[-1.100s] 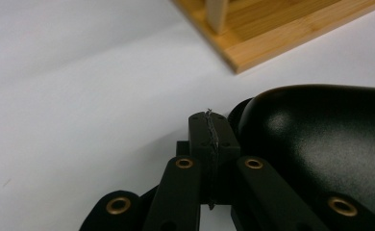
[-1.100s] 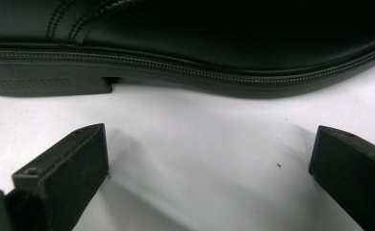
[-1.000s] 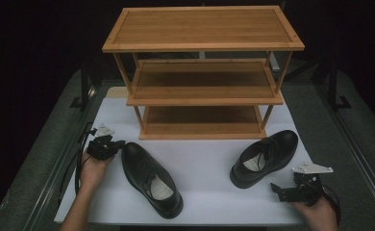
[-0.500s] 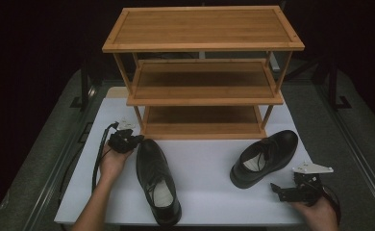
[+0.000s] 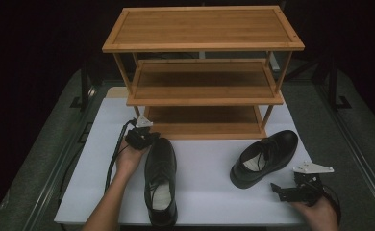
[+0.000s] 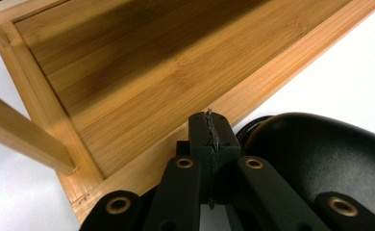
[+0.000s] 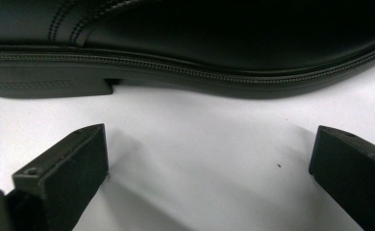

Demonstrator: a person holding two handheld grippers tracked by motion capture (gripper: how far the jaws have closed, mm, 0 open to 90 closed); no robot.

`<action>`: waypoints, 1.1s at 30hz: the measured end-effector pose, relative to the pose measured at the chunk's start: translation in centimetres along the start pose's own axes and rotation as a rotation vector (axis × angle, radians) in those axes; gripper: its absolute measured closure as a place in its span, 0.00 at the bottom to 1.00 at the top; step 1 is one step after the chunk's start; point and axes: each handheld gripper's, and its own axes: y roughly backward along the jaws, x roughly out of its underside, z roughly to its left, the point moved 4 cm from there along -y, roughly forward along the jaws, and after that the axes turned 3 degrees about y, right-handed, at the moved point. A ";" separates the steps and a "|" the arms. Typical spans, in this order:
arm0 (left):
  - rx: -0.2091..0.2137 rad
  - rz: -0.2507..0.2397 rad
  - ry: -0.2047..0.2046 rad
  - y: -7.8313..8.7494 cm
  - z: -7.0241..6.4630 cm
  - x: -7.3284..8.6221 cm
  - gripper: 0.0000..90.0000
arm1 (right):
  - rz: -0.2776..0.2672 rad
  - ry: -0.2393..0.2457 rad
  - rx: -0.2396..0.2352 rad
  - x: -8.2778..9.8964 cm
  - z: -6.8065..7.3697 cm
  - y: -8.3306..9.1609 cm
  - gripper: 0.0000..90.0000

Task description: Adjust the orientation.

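A black leather shoe [image 5: 160, 179] lies on the white table mat, toe toward the wooden rack [image 5: 202, 29]. My left gripper [image 5: 146, 137] is shut with nothing in it, resting against the left side of that toe. In the left gripper view its closed fingertips [image 6: 209, 129] point at the bottom shelf's front rail [image 6: 185, 144], with the glossy toe [image 6: 320, 159] to their right. A second black shoe [image 5: 265, 156] lies at the right, angled. My right gripper [image 5: 279, 191] stands open just short of it. In the right gripper view the open gripper [image 7: 209, 159] faces the shoe's sole and heel [image 7: 200, 53].
The three-shelf bamboo rack stands at the back of the mat, and its bottom shelf [image 6: 142, 82] is bare. White mat [image 5: 205, 192] lies between the two shoes. Dark stands [image 5: 337, 91] flank the table, and a cable [image 5: 114, 163] trails from the left gripper.
My left hand and gripper moved right toward the rack. The left shoe's toe swung right, so the shoe now points straight at the rack. The right gripper and right shoe stayed put.
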 end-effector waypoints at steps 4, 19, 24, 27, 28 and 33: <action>-0.005 -0.008 -0.003 1.9 0.1 0.8 1.00 | 0.000 0.000 0.000 0.0 0.0 0.0 0.00; 0.077 -0.030 -0.003 8.5 -2.3 5.7 1.00 | 0.004 0.008 0.006 0.0 0.1 0.0 0.00; 0.105 -0.011 -0.001 10.2 -4.0 8.2 1.00 | 0.004 0.009 0.007 0.0 0.1 0.0 0.00; 0.111 -0.007 -0.002 10.9 -4.7 9.3 1.00 | 0.003 0.007 0.007 0.0 0.1 0.0 0.00; 0.115 -0.001 -0.008 11.4 -5.4 10.3 1.00 | 0.003 0.011 0.007 0.0 0.1 0.0 0.00; 0.172 0.009 -0.006 12.0 -7.2 11.8 1.00 | 0.004 0.011 0.007 0.0 0.1 0.0 0.00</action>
